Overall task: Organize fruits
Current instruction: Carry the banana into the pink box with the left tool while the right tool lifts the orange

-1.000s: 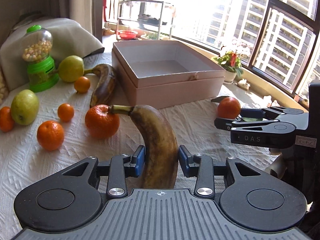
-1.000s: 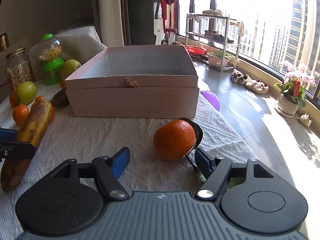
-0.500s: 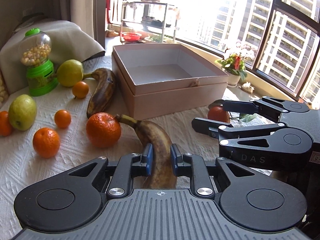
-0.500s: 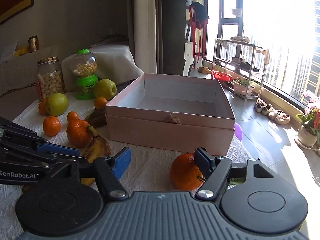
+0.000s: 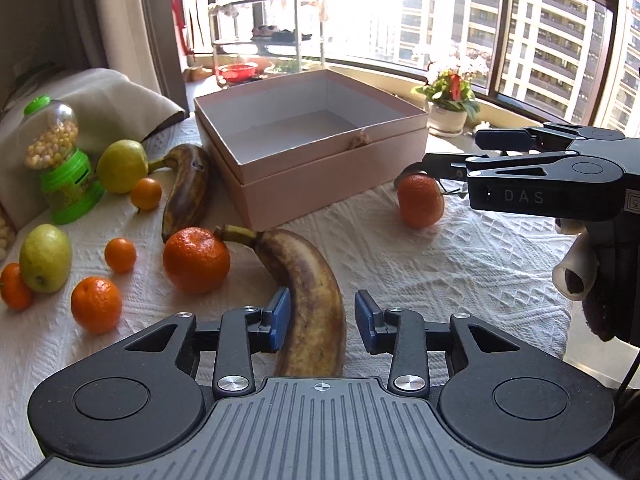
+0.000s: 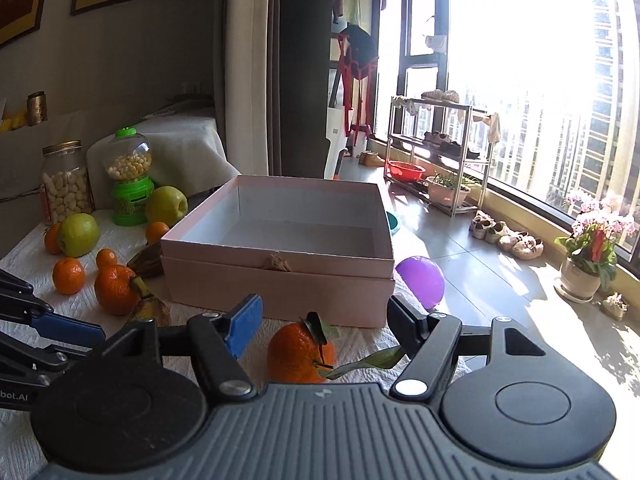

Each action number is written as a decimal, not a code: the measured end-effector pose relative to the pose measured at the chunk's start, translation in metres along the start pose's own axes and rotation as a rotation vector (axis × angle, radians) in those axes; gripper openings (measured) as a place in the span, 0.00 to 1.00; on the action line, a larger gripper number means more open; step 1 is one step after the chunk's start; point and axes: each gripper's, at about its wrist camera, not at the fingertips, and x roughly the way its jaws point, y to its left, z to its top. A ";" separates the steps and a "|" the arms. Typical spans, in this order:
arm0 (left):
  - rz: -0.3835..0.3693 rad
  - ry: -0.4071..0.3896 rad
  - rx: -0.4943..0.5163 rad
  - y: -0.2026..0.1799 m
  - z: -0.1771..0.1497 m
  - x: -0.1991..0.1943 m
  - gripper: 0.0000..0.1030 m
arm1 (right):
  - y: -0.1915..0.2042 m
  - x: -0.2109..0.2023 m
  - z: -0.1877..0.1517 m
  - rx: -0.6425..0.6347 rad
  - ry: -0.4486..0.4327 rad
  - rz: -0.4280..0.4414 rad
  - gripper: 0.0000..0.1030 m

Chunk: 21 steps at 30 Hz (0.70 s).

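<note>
- Left gripper (image 5: 322, 318): jaws opening around the near banana (image 5: 304, 292), which lies on the white cloth (image 5: 460, 264); the left blue pad sits just beside its skin, the right pad stands apart; the banana's near end is hidden behind the gripper body
- Right gripper (image 6: 324, 320): jaws closing, pads not pressing, set either side of a leafy orange (image 6: 298, 354) on the cloth; the fruit's lower part is cut off by the gripper body; whether a pad touches its leaf cannot be told
- In the left wrist view the right gripper (image 5: 448, 152) enters from the right edge, its fingertips over the leafy orange (image 5: 420, 200); a gloved finger (image 5: 574, 272) shows below it, the rest of the hand cut off
- Pink box (image 5: 320, 160): open, standing on the cloth behind the fruit, interior bare as far as seen
- Second banana (image 5: 186, 192): darker, lying beside the box's left wall; in the right wrist view only its tip shows
- Counts, left wrist view: two bananas; three green-yellow apples, one (image 5: 122, 166) by the candy dispenser (image 5: 60, 168), one (image 5: 45, 258) near the left edge; six oranges of mixed size, one (image 5: 12, 286) half cut off at the left edge, the largest (image 5: 196, 260) touching the near banana's stem
- Jar of pale nuts (image 6: 66, 184): clear only in the right wrist view
</note>
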 end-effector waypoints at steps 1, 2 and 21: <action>-0.012 0.004 0.001 -0.002 0.000 0.001 0.55 | -0.003 0.002 -0.002 0.012 0.010 -0.007 0.68; -0.020 0.006 0.002 -0.003 0.000 0.002 0.59 | -0.005 0.003 -0.004 0.019 0.019 -0.009 0.68; -0.041 0.057 -0.137 0.023 -0.006 0.024 0.60 | -0.003 0.049 -0.015 0.133 0.169 0.154 0.44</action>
